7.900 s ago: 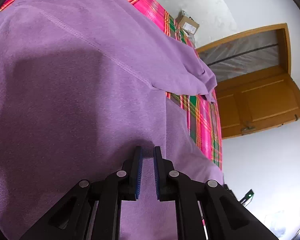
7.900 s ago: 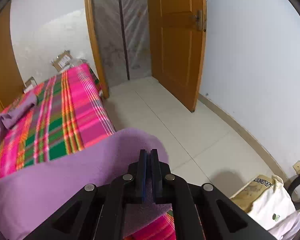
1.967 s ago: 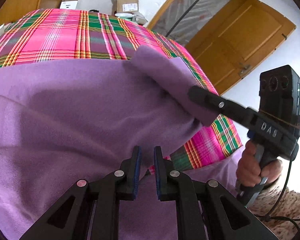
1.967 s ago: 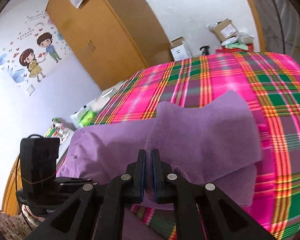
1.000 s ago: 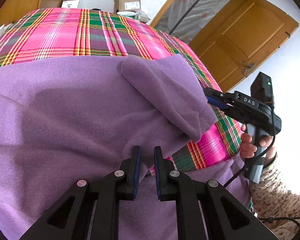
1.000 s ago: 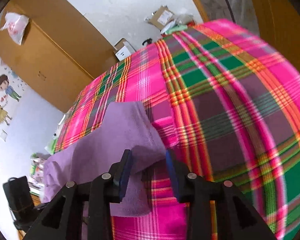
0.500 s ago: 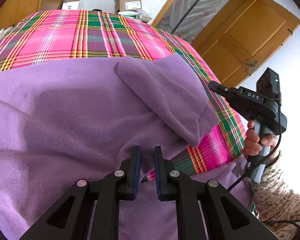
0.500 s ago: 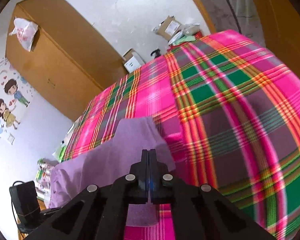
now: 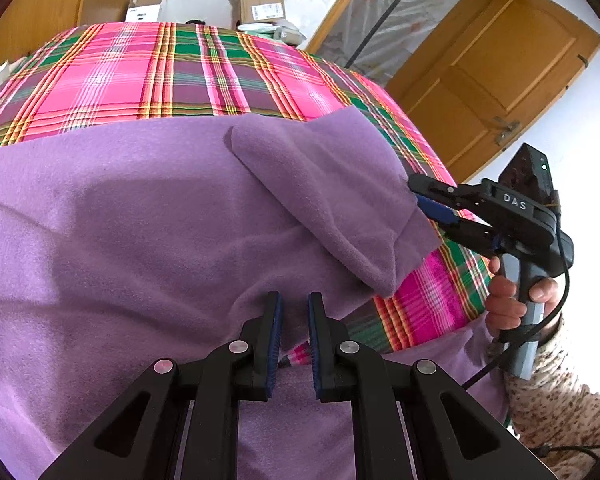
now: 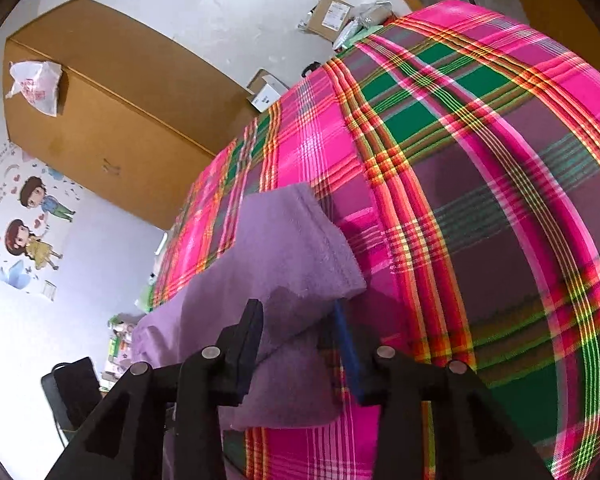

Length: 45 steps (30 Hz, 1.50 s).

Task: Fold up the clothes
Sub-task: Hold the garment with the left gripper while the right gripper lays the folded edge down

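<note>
Purple fleece garment point(image 9: 140, 240) spread on a bed with a pink-and-green plaid cover point(image 9: 180, 76); its near edge runs out of the frame, so its full outline is hidden. One sleeve point(image 9: 332, 196) lies folded back across the body. Left hand-held gripper point(image 9: 294, 316) points down at the fabric, jaws slightly parted with fleece between the pads; whether they pinch it cannot be told. Right hand-held gripper point(image 10: 296, 320), held in a hand point(image 9: 512, 300) with a patterned sleeve, is spread wide at the sleeve's cuff point(image 10: 300, 240), gripping nothing.
</note>
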Available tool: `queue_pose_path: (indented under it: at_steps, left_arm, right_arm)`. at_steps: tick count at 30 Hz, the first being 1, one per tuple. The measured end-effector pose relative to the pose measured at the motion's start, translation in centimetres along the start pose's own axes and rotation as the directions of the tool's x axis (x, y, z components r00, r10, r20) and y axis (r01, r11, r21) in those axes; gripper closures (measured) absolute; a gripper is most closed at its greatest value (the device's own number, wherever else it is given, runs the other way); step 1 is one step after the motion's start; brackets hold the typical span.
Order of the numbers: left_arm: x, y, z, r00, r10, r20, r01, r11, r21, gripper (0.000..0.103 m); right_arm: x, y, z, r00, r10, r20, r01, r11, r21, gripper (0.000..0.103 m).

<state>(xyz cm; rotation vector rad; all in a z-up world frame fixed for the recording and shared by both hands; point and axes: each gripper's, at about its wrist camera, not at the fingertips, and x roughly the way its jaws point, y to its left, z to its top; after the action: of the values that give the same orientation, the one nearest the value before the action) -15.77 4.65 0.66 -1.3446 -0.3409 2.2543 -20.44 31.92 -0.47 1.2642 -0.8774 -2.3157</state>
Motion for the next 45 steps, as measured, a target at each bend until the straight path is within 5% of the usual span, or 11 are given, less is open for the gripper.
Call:
queue_pose_path:
  at_steps: [2,4,8,23,45]
  left_arm:
    - [0.1,-0.1,0.1,1.000,0.004,0.000,-0.004,1.000,0.006,0.091]
    - [0.2,-0.2,0.1,1.000,0.008,0.001,-0.008,1.000,0.009,0.091]
    - [0.3,-0.4,0.2,1.000,0.013,0.003,-0.013,1.000,0.012,0.091]
    - [1.0,-1.4,0.9,0.999,0.043,0.000,-0.043,0.998,0.037,0.091]
    - [2.7,-3.5,2.1,0.995,0.095,-0.004,-0.094,0.991,0.094,0.091]
  right_arm:
    - [0.5,0.3,0.3,1.000,-0.008,-0.001,0.008,1.000,-0.007,0.066]
    - [0.7,0.5,0.4,1.000,-0.019,0.016,0.020,1.000,-0.012,0.085]
    - [0.0,1.5,0.3,0.996,-0.047,0.071,0.053,0.996,-0.076,0.094]
    - [-7.4,-0.2,2.0,0.934,-0.185,0.305,0.208,0.977,-0.046,0.095]
    - [-14.9,-9.5,3.7,0.822,-0.389,0.415,0.364,0.921,0.143,0.095]
